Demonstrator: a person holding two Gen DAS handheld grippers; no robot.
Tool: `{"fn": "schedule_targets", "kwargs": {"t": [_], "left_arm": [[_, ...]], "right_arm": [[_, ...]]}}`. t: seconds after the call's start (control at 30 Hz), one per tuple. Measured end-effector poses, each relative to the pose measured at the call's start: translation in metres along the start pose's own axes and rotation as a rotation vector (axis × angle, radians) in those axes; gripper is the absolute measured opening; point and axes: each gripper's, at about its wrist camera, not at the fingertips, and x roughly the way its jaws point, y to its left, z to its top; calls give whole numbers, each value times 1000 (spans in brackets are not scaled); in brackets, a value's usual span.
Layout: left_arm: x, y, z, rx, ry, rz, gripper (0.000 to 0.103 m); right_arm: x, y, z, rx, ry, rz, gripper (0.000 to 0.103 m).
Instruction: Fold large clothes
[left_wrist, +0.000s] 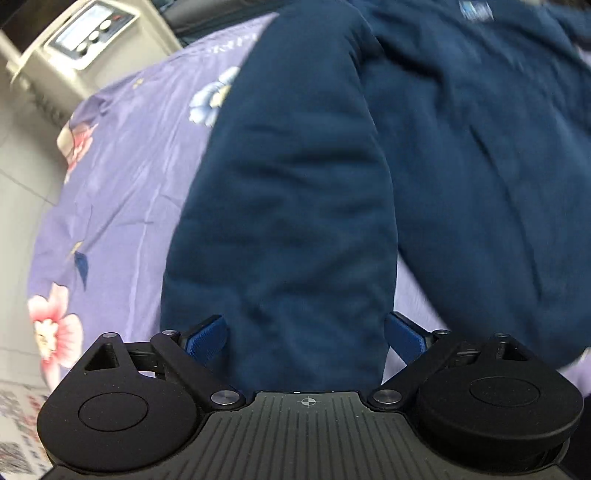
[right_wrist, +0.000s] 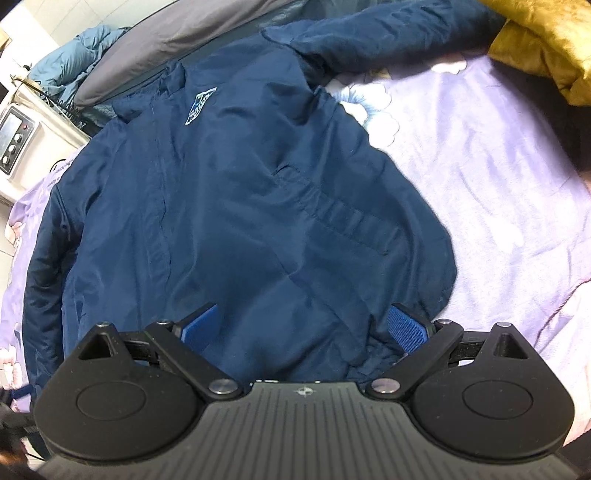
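Navy jacket (right_wrist: 236, 206) lies front-up on the purple floral sheet (right_wrist: 498, 177). In right wrist view its long axis runs from collar at upper left-centre to hem at the bottom edge, under the gripper. White chest logo (right_wrist: 200, 104) sits near the collar, zip line runs down left of centre. One sleeve (right_wrist: 373, 40) stretches toward the upper right, ending near the yellow fabric (right_wrist: 543, 44). Other sleeve hangs along the left edge of the jacket.

Left wrist view: that sleeve (left_wrist: 288, 221) fills centre frame, long axis top to bottom, cuff end cut off by the gripper body at the bottom. Jacket body is at right, blurred; logo at the top edge is barely readable.

L gripper (left_wrist: 306, 336): jaws wide apart, sleeve sits between the blue pads (left_wrist: 208, 338), no visible squeeze on the cloth. Can't tell if the pads brush the fabric edges.

R gripper (right_wrist: 306, 328): jaws also spread, hem region between them, pads (right_wrist: 406, 328) show bare ribbed faces, not clamped.

Hidden/unclear:
- hem and cuff both behind gripper bodies
- far right of left wrist view smeared by motion
- beige box w/ knobs (left_wrist: 85, 40) at upper left, display unreadable
- grey pillow (right_wrist: 177, 44) and teal bundle (right_wrist: 70, 62) at top left, partly cut off
- dark patch at right edge in right wrist view, can't ID
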Motion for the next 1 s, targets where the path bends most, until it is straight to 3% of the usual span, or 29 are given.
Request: {"fn": "schedule_targets", "kwargs": {"t": [0.13, 0.3, 0.33, 0.37, 0.47, 0.57, 0.7, 0.8, 0.9, 1.0], "left_arm": [[21, -12, -7, 58, 40, 98, 103], [30, -11, 4, 6, 36, 168, 103], [30, -10, 6, -4, 30, 169, 97], [27, -8, 8, -12, 22, 185, 56], [9, 16, 20, -78, -40, 284, 53], [1, 73, 39, -192, -72, 392, 51], [3, 183, 72, -413, -106, 511, 50], [12, 246, 102, -593, -124, 462, 53], [45, 253, 132, -530, -54, 493, 64], [74, 241, 149, -521, 11, 489, 89]], "right_arm": [[7, 7, -2, -23, 27, 1, 97], [4, 16, -2, -64, 17, 2, 97], [4, 16, -2, -66, 17, 0, 97], [4, 15, -2, -65, 21, -3, 97], [2, 13, -3, -54, 18, -11, 97], [0, 9, -4, -43, 10, -15, 97], [0, 5, -4, -33, 12, -30, 97], [-4, 6, -2, -39, -5, -44, 97], [-5, 5, -1, -36, -10, -60, 97], [-9, 1, -2, -24, -21, -77, 97]]}}
